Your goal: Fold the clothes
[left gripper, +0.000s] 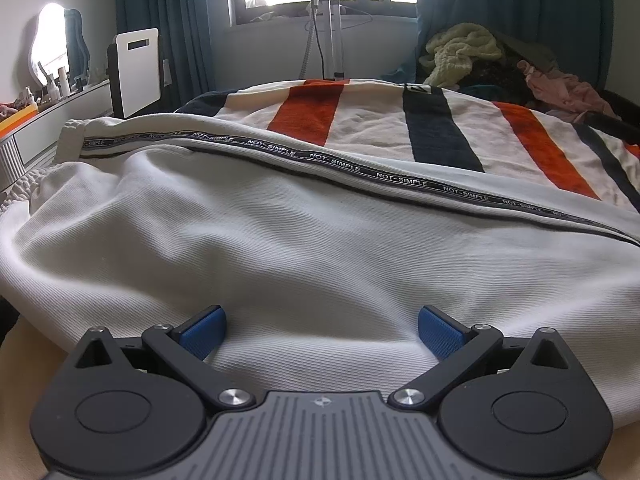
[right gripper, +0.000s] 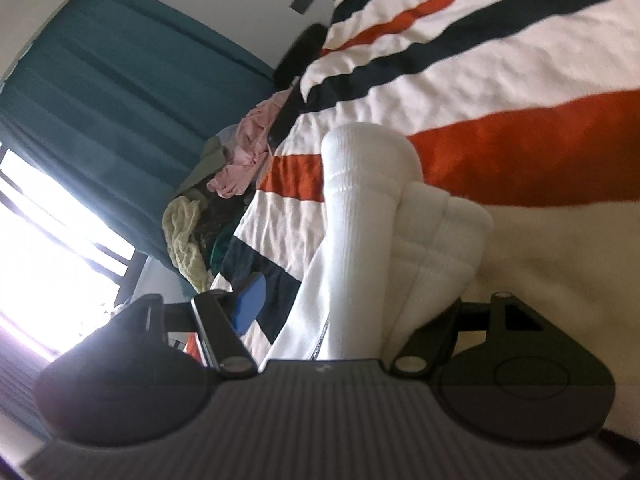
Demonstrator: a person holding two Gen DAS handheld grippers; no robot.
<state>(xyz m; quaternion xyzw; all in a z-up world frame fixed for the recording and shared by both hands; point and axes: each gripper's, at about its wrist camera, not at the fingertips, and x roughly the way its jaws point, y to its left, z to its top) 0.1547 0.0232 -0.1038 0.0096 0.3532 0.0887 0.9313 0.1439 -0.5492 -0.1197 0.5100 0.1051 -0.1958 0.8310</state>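
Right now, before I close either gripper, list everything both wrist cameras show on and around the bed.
White ribbed garment with black NOT-SIMPLE lettered tape: one, white, spread across the near bed; its ribbed cuff end lies between the right fingers.
Striped blanket: one, cream with orange and navy bands, covering the bed.
Pile of unfolded clothes: one heap, pale yellow, pink, dark pieces, far right bed corner.
Teal curtains: two, flanking the window.
Garment steamer stand: one, silver, by the window.
White panel: one, beside the dresser.
Mirror: one, on the left wall.
Left gripper: open, blue pads, over white fabric.
Right gripper: open, around the cuff end.
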